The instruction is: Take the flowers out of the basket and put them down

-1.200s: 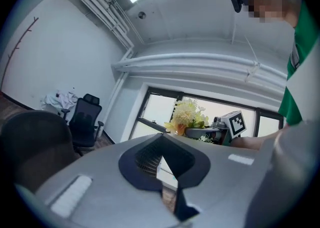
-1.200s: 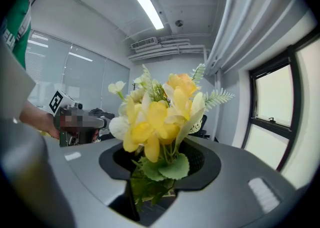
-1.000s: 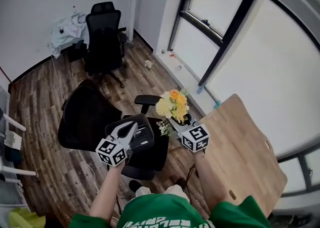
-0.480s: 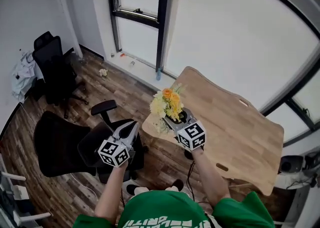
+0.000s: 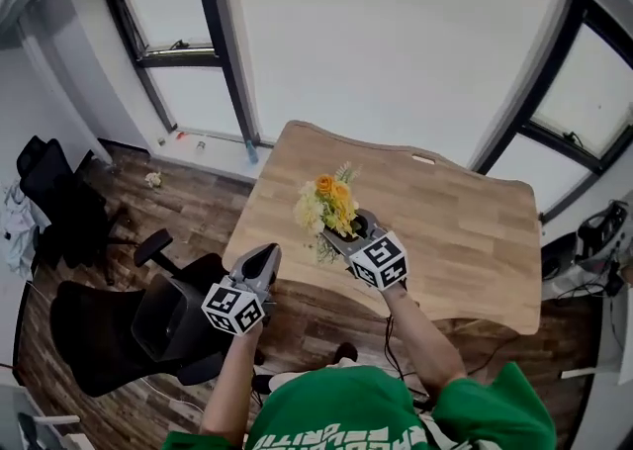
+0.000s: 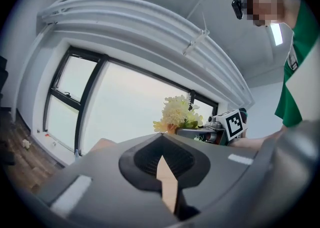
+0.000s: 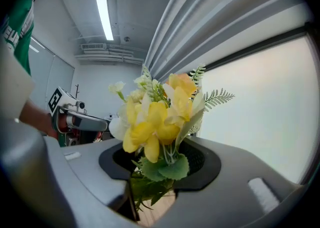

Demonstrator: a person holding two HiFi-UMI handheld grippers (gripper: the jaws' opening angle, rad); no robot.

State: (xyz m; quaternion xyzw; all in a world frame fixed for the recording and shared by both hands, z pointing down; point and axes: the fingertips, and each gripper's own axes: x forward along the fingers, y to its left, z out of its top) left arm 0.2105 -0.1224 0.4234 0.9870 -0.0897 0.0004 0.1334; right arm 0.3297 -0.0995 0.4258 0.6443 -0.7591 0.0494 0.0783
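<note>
A bunch of yellow, cream and orange flowers with green fern sprigs stands upright in my right gripper, which is shut on its stems. It hangs over the near left part of the wooden table. In the right gripper view the flowers fill the middle, their stems pinched between the jaws. My left gripper is shut and holds nothing, just off the table's near left edge, above the floor. The left gripper view shows the flowers off to its right. No basket is in view.
A black office chair stands on the wood floor at the lower left, another further back by the wall. Large windows run behind the table. The tabletop carries nothing that I can see.
The view has swung from the floor and chairs round to the wooden table. Both grippers now sit at the table's near edge. The right one still holds the flowers.
</note>
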